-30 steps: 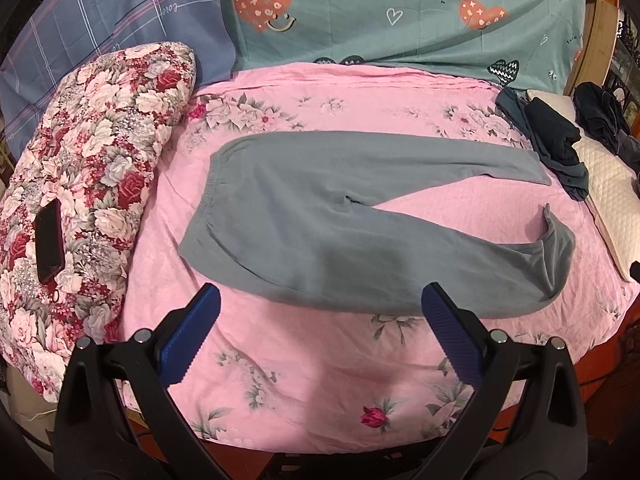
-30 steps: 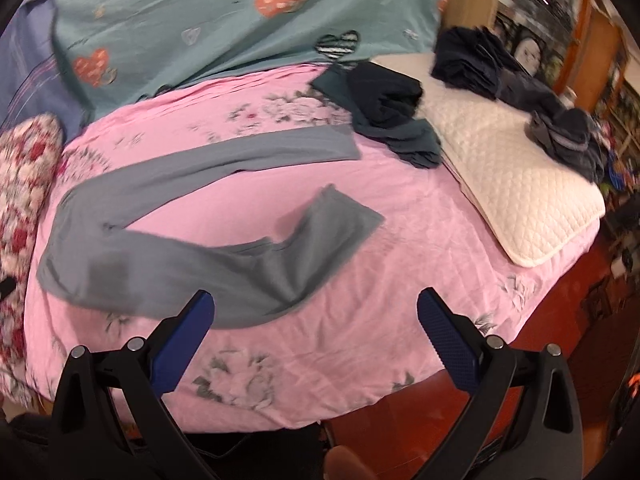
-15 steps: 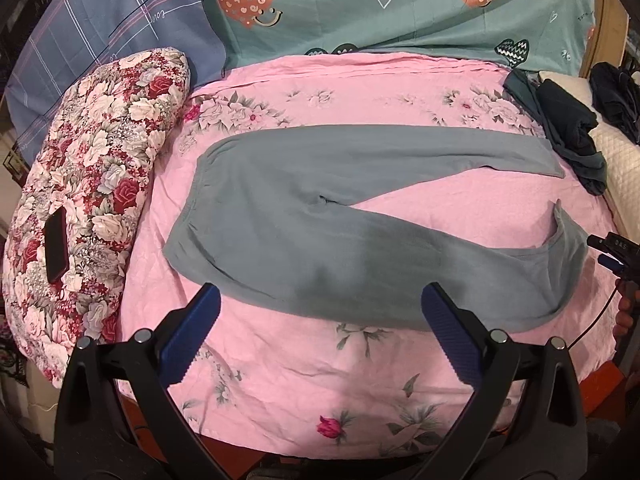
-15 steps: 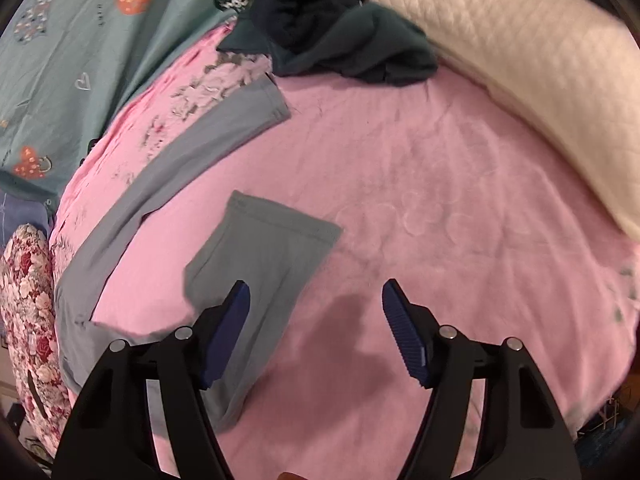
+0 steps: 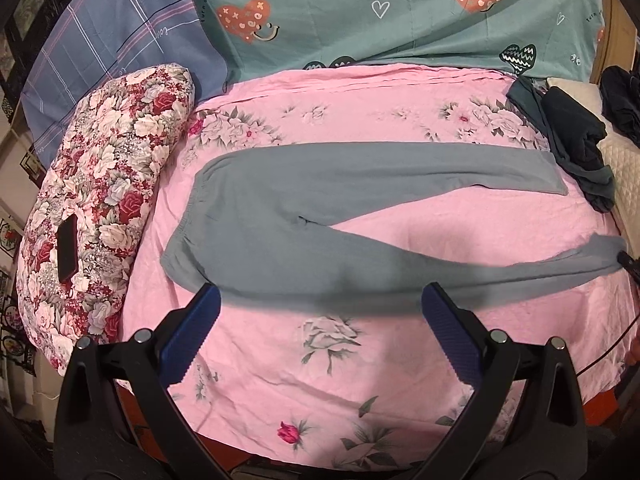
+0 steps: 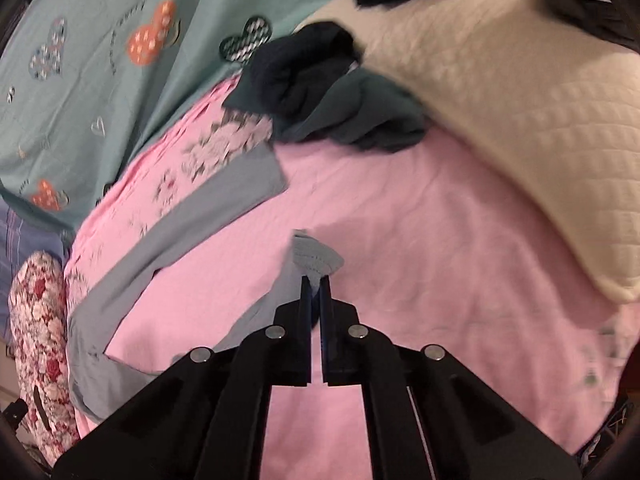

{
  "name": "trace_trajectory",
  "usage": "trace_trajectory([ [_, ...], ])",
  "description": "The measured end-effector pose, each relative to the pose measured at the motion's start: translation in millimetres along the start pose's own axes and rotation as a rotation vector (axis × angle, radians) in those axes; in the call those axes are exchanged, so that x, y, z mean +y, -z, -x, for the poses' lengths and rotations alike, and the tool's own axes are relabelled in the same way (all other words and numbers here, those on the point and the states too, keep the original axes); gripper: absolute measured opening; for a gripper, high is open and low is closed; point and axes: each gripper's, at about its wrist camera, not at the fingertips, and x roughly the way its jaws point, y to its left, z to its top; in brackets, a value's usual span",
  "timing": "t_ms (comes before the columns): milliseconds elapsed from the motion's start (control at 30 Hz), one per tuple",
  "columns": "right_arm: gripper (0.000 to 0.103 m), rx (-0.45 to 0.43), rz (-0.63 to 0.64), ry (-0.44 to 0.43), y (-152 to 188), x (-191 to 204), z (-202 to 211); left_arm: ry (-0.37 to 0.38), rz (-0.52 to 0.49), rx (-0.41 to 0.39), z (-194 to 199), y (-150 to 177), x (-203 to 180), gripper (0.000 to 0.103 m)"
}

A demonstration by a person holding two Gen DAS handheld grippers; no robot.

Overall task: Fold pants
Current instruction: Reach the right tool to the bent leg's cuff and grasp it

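Jaws of the right gripper [image 6: 315, 286] pinch the pants [image 6: 316, 258] at one leg's hem.

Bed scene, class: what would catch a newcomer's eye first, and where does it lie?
Grey pants sprawl across the middle of the pink sheet, waist toward the floral pillow at the left. The right claw is shut on the near leg's cuff, while the left claw hangs open at the pants' near edge.
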Motion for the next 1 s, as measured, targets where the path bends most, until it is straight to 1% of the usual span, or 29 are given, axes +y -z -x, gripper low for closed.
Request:
trace_trajectory([
  [67,0.003,0.025,0.028,0.042,11.5,-9.1,-0.5,-0.002,-0.014,0.005,0.0,0.7,-5.7,0.101],
  [167,0.003,0.111,0.07,0.109,34.8,-19.8,-14.0,-0.005,-0.035,0.003,1.3,2.0,-10.5,0.101],
  [200,0.006,0.15,0.071,0.122,41.8,-24.4,-16.4,-0.008,-0.037,0.004,1.3,2.4,-10.7,0.101],
  [233,0.013,0.192,0.07,0.149,46.2,-28.2,-18.7,-0.012,-0.035,0.007,1.2,2.5,-9.7,0.101],
  [267,0.019,0.193,0.058,0.17,47.4,-31.8,-13.4,-0.015,-0.029,0.011,1.0,2.5,-7.5,0.101],
  [300,0.024,0.186,0.04,0.221,44.5,-34.7,-4.0,-0.017,-0.024,0.014,1.1,2.5,-5.3,0.101],
  [333,0.026,0.17,0.038,0.239,39.2,-33.7,5.2,-0.02,-0.013,0.015,1.6,2.7,-2.2,0.101],
  [367,0.027,0.147,0.046,0.21,33.0,-28.4,13.4,-0.024,-0.002,0.015,2.0,3.2,1.0,0.101],
  [400,0.027,0.133,0.071,0.16,26.3,-18.3,17.3,-0.028,0.01,0.018,1.8,3.8,4.1,0.101],
  [433,0.027,0.136,0.137,0.079,18.8,0.8,17.8,-0.03,0.017,0.022,1.2,4.9,6.0,0.101],
  [467,0.027,0.166,0.225,-0.011,13.4,22.1,12.3,-0.033,0.024,0.028,0.4,5.9,7.8,0.101],
  [500,0.027,0.217,0.333,-0.119,10.3,49.7,1.2,-0.038,0.029,0.032,-0.1,7.1,9.2,0.101],
  [567,0.027,0.282,0.505,-0.237,12.0,92.4,-20.0,-0.054,0.037,0.04,0.1,10.5,12.2,0.101],
  [600,0.027,0.32,0.619,-0.297,16.4,116.7,-35.4,-0.061,0.041,0.043,1.0,12.2,13.5,0.101],
  [633,0.027,0.338,0.704,-0.32,21.3,133.0,-48.0,-0.072,0.047,0.043,3.0,14.5,15.5,0.101],
  [667,0.027,0.354,0.782,-0.317,25.8,146.6,-61.9,-0.082,0.054,0.042,5.0,16.4,17.8,0.101],
  [700,0.027,0.388,0.863,-0.303,31.9,158.4,-80.1,-0.094,0.061,0.042,7.4,18.5,19.9,0.101],
  [800,0.026,0.497,1.004,-0.282,46.4,169.6,-112.7,-0.132,0.096,0.041,14.8,25.0,30.2,0.101],
  [833,0.026,0.55,1.043,-0.289,53.9,169.3,-117.6,-0.147,0.112,0.043,17.0,27.6,35.0,0.101],
  [867,0.027,0.577,1.084,-0.285,60.5,168.9,-118.7,-0.16,0.128,0.046,18.6,29.8,40.0,0.101],
  [933,0.026,0.556,1.196,-0.282,67.5,169.9,-115.7,-0.183,0.172,0.054,20.3,32.8,50.4,0.101],
  [1000,0.024,0.542,1.261,-0.265,73.3,169.6,-112.2,-0.191,0.212,0.063,20.2,34.0,58.7,0.101],
])
